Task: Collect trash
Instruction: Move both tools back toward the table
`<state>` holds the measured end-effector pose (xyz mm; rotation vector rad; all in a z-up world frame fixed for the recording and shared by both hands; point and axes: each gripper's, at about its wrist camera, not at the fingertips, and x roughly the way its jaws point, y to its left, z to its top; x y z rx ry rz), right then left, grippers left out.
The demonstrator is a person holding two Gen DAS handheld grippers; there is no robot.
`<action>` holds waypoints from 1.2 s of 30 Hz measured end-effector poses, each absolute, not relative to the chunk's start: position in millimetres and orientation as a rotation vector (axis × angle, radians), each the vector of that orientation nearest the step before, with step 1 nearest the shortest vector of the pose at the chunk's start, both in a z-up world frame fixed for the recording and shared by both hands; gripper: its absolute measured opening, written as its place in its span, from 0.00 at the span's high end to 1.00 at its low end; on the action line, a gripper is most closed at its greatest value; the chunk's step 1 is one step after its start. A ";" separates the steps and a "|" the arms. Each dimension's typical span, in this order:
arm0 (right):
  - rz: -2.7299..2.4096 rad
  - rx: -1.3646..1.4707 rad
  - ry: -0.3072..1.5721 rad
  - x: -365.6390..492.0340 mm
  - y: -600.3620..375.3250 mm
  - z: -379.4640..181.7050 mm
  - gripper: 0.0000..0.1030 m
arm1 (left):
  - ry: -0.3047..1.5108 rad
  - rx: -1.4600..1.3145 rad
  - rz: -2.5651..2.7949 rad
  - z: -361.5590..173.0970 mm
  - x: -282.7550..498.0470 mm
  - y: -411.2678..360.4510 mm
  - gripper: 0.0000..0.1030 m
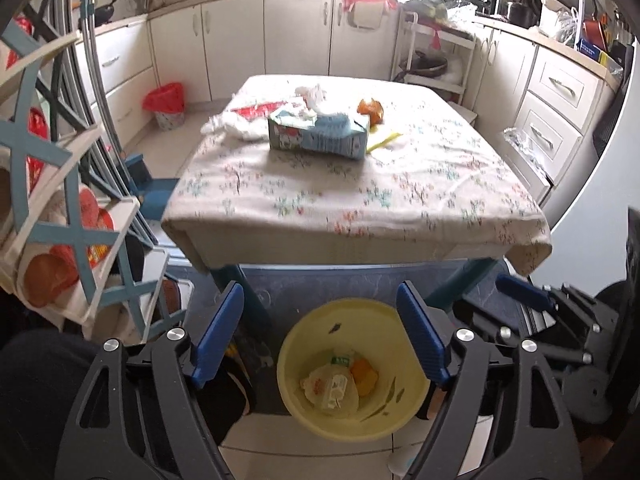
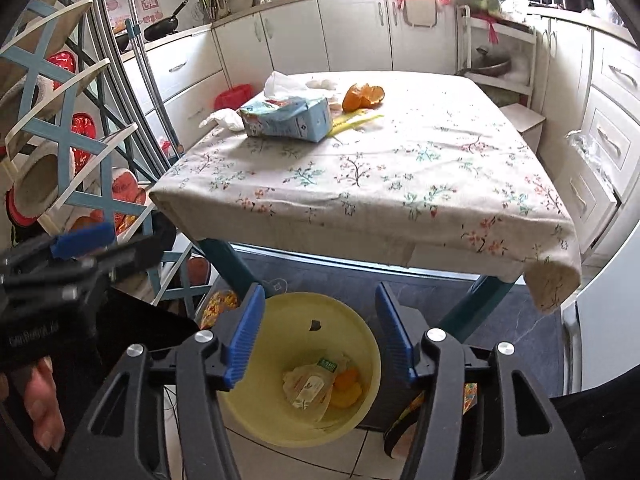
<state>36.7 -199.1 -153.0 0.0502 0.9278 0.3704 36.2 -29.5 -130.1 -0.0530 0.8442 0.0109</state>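
Partly done: bin (image 2: 360, 344) holds a wrapper and peel; orange peel (image 2: 363, 97), tissues (image 1: 234, 123) remain on table (image 2: 400, 184) (far side). Both tongs, left (image 1: 320, 340) and right (image 2: 318, 340), apart, empty.

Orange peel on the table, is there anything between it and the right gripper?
Nothing visible blocks it. The right gripper hangs open over the yellow bin, and the cloth-covered table is bare up to the orange peel. The tissue box sits beside it, to the left.
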 end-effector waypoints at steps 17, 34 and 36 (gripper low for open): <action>0.371 0.050 0.878 54.5 -191.1 -146.4 0.45 | 0.824 -0.065 0.025 -117.9 86.8 -13.8 0.24; 0.412 0.101 0.896 108.7 -173.4 -147.2 0.45 | 0.895 -0.253 0.090 -129.3 187.2 41.9 0.24; 0.418 0.113 0.907 109.0 -174.2 -148.8 0.45 | 0.890 -0.266 0.118 -128.1 201.6 49.1 0.24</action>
